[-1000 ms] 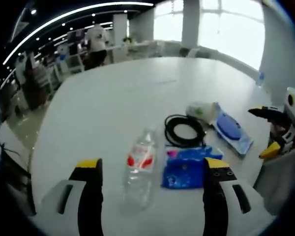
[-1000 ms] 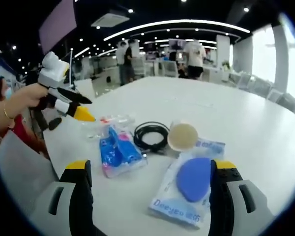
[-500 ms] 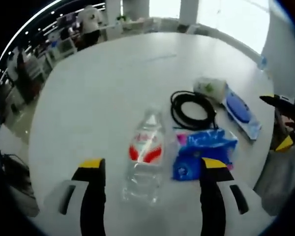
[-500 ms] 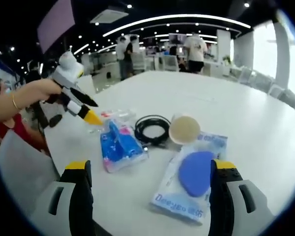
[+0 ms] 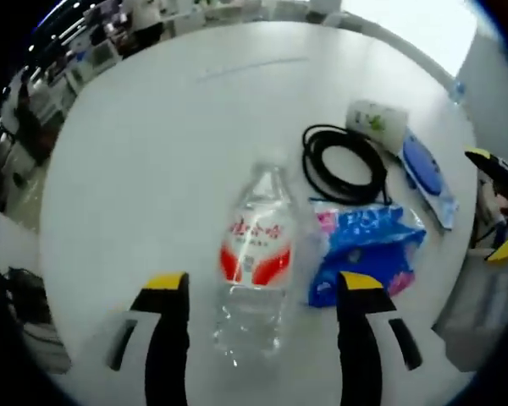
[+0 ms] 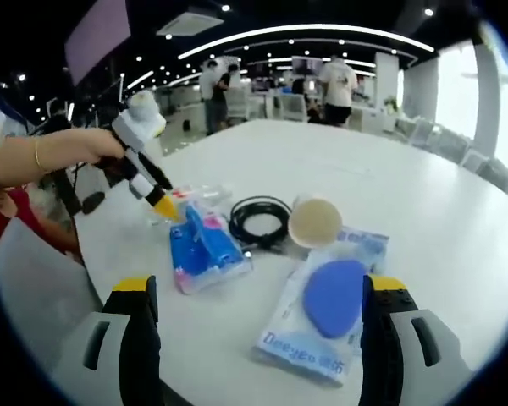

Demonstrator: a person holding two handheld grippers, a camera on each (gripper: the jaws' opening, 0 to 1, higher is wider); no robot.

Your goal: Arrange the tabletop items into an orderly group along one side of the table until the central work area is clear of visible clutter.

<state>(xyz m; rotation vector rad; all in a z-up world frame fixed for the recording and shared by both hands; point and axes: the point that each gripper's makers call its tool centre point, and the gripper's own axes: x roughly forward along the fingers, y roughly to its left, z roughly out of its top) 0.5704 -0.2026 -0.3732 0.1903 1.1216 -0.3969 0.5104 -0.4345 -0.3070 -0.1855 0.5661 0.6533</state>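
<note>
While most of the round white table lies bare toward its far edge, the items sit bunched near the near edge, leaving wide open surface beyond them. Around the table spreads a large office room with ceiling strip lights, bright windows, chairs and standing people in the distance.

Seen from the left gripper view, the left gripper has its black, yellow-tipped jaws spread wide apart, holding nothing. A clear plastic water bottle with a red label lies on its side between those jaws, its cap pointing toward the table's far edge. Just beside it rests a crumpled blue plastic packet with pink print, touching the bottle's side. Beyond that lies a coiled black cable, then a tipped paper cup and a flat clear pouch holding a blue disc.

From the right gripper view, the right gripper also stands wide open and empty, near the table's edge, with the pouch lying between its jaws. A hand holds the left gripper above the bottle, tips pointing down.
</note>
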